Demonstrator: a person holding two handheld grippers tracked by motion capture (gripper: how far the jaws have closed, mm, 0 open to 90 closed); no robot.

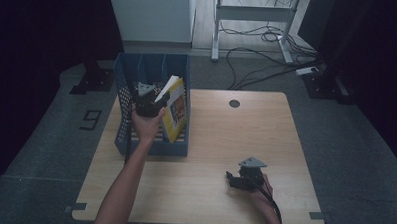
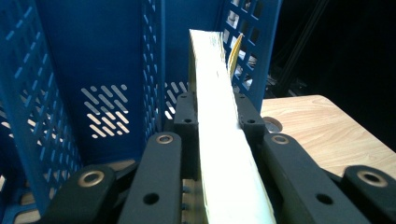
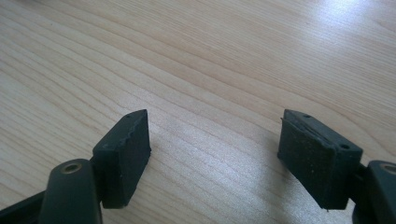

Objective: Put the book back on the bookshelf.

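A light wooden table (image 1: 265,139) carries a blue file rack (image 1: 128,144) near its left edge.

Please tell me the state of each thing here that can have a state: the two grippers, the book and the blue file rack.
Left gripper: shut on the book.
Right gripper: open, nothing between its fingers, low over the table.
Book: standing on edge, leaning, in the rack's right slot.
Rack: lying on the table, other slots look empty.
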